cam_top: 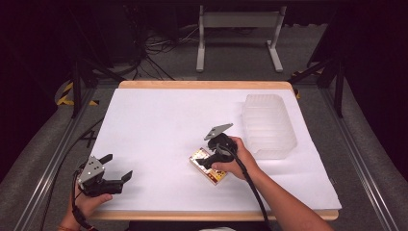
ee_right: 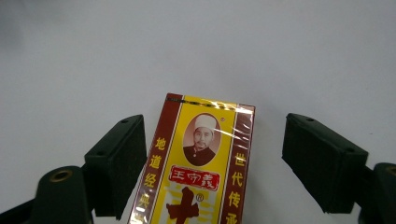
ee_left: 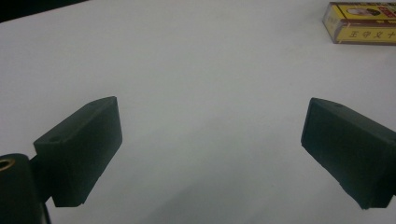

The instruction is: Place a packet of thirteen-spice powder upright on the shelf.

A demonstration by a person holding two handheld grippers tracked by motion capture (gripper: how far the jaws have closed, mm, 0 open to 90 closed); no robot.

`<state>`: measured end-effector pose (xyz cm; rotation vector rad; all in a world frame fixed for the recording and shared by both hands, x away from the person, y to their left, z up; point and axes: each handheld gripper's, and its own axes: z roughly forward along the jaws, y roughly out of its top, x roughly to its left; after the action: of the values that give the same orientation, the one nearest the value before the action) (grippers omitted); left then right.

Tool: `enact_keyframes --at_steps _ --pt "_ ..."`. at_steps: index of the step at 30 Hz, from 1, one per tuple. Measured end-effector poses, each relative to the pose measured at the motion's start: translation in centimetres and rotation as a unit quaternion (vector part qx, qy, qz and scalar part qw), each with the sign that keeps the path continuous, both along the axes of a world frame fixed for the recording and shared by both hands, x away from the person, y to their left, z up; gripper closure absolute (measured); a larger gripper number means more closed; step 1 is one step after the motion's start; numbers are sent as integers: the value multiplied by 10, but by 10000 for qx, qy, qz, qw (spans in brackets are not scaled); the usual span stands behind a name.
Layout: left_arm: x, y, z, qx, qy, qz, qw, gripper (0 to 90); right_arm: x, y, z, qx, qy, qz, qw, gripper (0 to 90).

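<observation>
surface: white table cover point(cam_top: 159, 125) | room: dark, seemingly grey carpet point(cam_top: 231, 65)

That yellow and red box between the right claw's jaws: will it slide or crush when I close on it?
The flat yellow and red cardboard box looks film-wrapped and glossy, so it may slip along the pads. It lies flat on the white table cover, so it should slide rather than tip. Likely light and slightly crushable. The right claw straddles it, one pad touching, the other apart.

High view overlooks the table point(cam_top: 159, 125); both jaw cameras share the box point(ee_right: 196, 163).
</observation>
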<state>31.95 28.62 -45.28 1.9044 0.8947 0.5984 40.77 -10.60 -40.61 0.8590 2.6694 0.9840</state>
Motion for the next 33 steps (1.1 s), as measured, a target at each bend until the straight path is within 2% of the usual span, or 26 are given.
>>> enact_keyframes --at_steps 3,5,7,10,12,15,19,26,30,33 --pt "0 0 0 20 0 -28 10000 58 6 10 -1 -68 201 30 9998 224" --pt "1 0 0 30 -2 -52 10000 58 7 17 -2 -246 216 -1 9995 224" --pt "1 -1 0 28 -1 -66 10000 58 9 23 -3 -355 346 -8 9988 223" --pt "2 -1 0 52 14 -110 9999 57 14 30 -6 -525 610 -72 9967 218" --pt "3 -2 -1 39 32 -118 9999 57 17 34 -9 -669 635 -151 9956 220" --pt "3 -2 -1 64 37 -153 9999 58 23 37 -16 -795 813 -300 9931 219" --pt "4 -2 -1 50 72 -174 9998 58 28 39 -17 -831 974 -349 9912 221" --pt "5 -3 -2 110 80 -220 9997 59 31 45 -15 -1102 1031 -377 9878 259" --pt "5 -3 -2 114 83 -224 9996 59 28 52 -15 -1398 861 -330 9859 275" --pt "5 -3 -2 108 93 -238 9996 59 28 52 -15 -1412 828 -305 9860 284"
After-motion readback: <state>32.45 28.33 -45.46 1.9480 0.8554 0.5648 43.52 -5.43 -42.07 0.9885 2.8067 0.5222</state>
